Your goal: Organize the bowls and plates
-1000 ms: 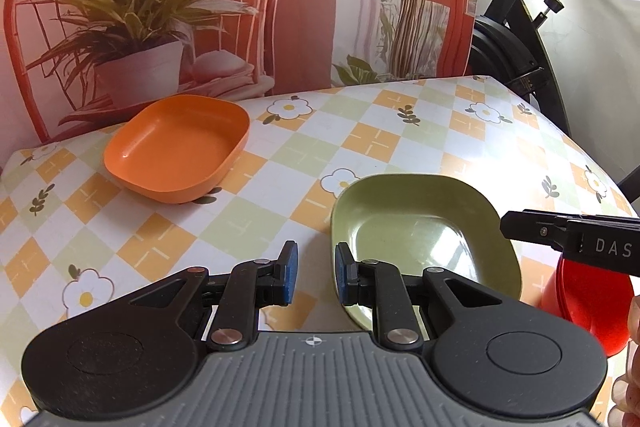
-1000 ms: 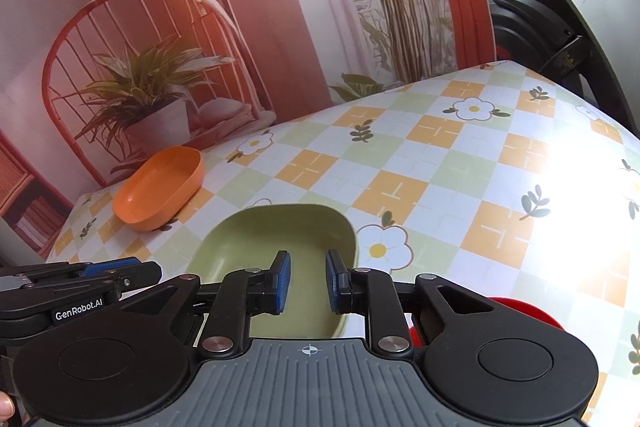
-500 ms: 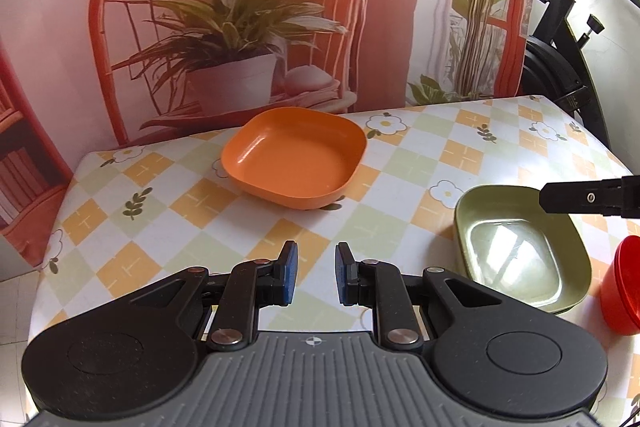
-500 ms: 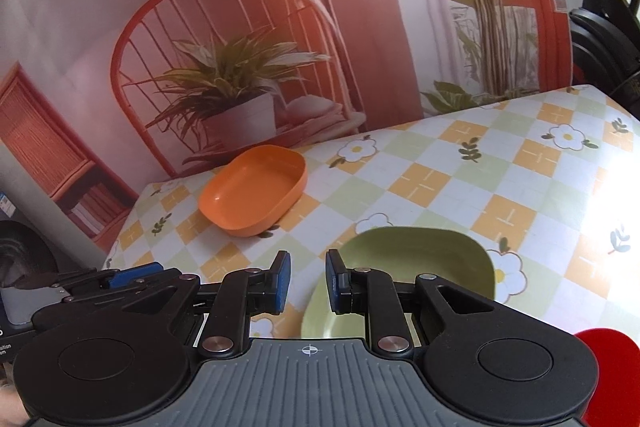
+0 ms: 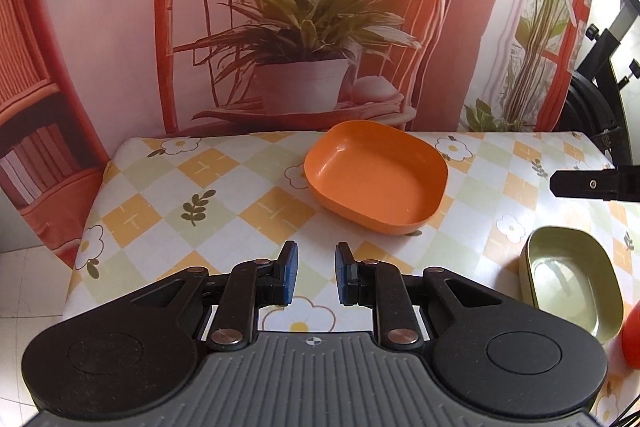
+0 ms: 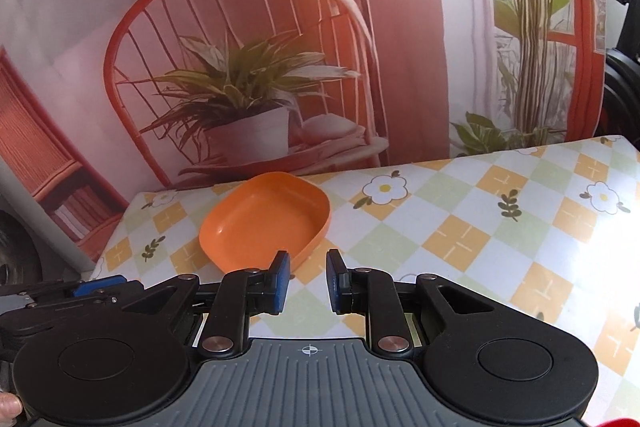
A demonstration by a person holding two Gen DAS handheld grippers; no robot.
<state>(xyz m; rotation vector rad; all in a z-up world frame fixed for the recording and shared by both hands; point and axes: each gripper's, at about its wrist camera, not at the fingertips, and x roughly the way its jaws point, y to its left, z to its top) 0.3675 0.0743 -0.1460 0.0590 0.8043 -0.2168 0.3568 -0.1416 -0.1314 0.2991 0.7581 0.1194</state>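
Observation:
An orange rounded-square bowl [image 5: 376,175] sits near the back of the checked table; the right wrist view has the same orange bowl [image 6: 266,217] just beyond my fingers. A green bowl [image 5: 570,273] lies at the right, and a red bowl [image 5: 632,339] peeks in at the right edge. My left gripper [image 5: 313,269] hovers over bare tablecloth in front of the orange bowl, open and empty. My right gripper [image 6: 305,277] is open and empty too, close to the orange bowl's near rim. Its finger [image 5: 592,183] shows at the right of the left wrist view.
A printed backdrop [image 5: 300,47] of a chair and potted plant stands right behind the table. The table's left edge [image 5: 86,223] drops to a tiled floor. An exercise machine [image 5: 604,75] stands at the far right.
Both cameras have swung left and pulled back. The orange bowl now sits ahead of both grippers, and the green bowl has slid to the right of the left view and out of the right view.

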